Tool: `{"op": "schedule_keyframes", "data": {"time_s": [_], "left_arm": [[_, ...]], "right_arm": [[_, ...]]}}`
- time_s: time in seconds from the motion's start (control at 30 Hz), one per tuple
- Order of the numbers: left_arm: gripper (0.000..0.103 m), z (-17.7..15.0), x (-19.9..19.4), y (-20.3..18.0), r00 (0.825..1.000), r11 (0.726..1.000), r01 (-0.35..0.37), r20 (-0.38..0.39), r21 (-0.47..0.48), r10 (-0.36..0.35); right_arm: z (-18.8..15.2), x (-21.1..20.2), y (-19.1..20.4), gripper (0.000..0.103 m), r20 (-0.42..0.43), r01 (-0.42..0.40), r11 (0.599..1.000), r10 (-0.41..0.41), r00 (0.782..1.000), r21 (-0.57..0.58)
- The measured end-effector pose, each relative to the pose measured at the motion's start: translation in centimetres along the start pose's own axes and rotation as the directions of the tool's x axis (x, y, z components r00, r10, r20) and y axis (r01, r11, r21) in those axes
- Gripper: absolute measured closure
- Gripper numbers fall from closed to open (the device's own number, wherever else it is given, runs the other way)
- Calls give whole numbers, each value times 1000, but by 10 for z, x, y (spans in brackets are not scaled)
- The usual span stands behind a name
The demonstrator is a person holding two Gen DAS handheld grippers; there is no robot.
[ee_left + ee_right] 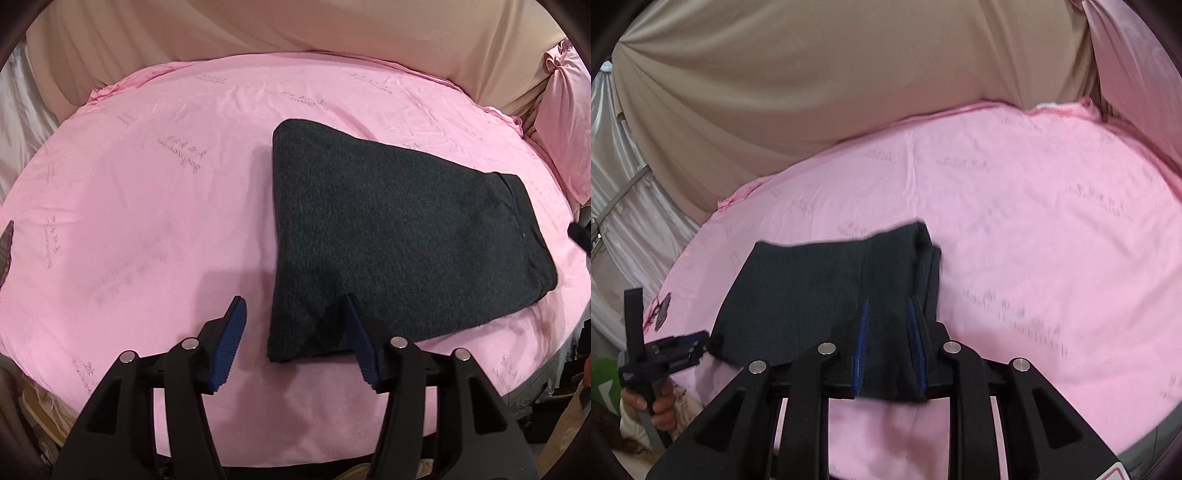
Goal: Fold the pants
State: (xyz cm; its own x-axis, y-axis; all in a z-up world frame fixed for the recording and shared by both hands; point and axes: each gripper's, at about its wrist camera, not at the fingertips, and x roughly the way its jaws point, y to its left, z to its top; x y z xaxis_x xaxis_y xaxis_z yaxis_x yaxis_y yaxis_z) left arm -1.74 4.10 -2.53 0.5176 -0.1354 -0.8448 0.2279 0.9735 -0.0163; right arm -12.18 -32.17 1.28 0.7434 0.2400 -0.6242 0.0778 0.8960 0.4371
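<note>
Pants point(399, 229), a dark charcoal knitted garment folded into a compact wedge-shaped stack, are shown lying flat on the pink printed bed sheet point(147, 221), which serves as the landmark for all positions. The stack is placed toward the near edge of the sheet, well apart from the beige draped cloth point(295, 29) hung behind the sheet's far edge. The left gripper point(293, 332), fitted with blue ribbed pads on black fingers, is held above the near corner of the stack with its jaws apart and nothing clamped between them; one pad is seen over the fabric, the other over bare sheet. The right gripper point(886, 347) is seen over the opposite end of the stack with its jaws drawn nearly together; dark fabric lies behind the narrow gap, but whether a layer is pinched cannot be told, the view being blurred. The folding is judged nearly complete, and both grippers are presumably kept at the ends so that edges may be squared.
</note>
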Motion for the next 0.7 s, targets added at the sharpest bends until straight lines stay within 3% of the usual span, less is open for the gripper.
{"op": "schedule_keyframes", "data": {"time_s": [0.07, 0.27, 0.33, 0.4, 0.53, 0.63, 0.67, 0.7], "left_arm": [[39, 4, -2, -2, 999, 1000, -28, 23, 7, 28], [38, 22, 6, -5, 997, 997, -71, 41, 8, 71], [38, 28, 12, -6, 996, 997, -80, 38, 6, 80], [38, 33, 19, -9, 996, 996, -88, 33, 6, 88], [38, 40, 31, -11, 995, 995, -100, 20, 10, 100], [29, 44, 40, -11, 993, 994, -113, 16, 11, 113], [28, 45, 43, -10, 993, 993, -116, 17, 12, 116], [28, 46, 45, -10, 993, 993, -116, 18, 11, 116]], "right_arm": [[12, 11, 4, 82, 4, -7, 1000, 7, 1000, -12], [32, 59, -5, 81, -66, 26, 1000, -25, 998, 12], [33, 70, -9, 77, -85, 30, 999, -27, 996, 31], [34, 79, -13, 66, -103, 35, 998, -30, 994, 47], [34, 98, -18, 63, -135, -2, 997, 13, 991, 81], [35, 106, -21, 63, -133, -18, 995, 30, 991, 96], [36, 107, -19, 72, -129, -33, 995, 45, 991, 92], [38, 107, -16, 92, -128, -51, 995, 61, 990, 80]]}}
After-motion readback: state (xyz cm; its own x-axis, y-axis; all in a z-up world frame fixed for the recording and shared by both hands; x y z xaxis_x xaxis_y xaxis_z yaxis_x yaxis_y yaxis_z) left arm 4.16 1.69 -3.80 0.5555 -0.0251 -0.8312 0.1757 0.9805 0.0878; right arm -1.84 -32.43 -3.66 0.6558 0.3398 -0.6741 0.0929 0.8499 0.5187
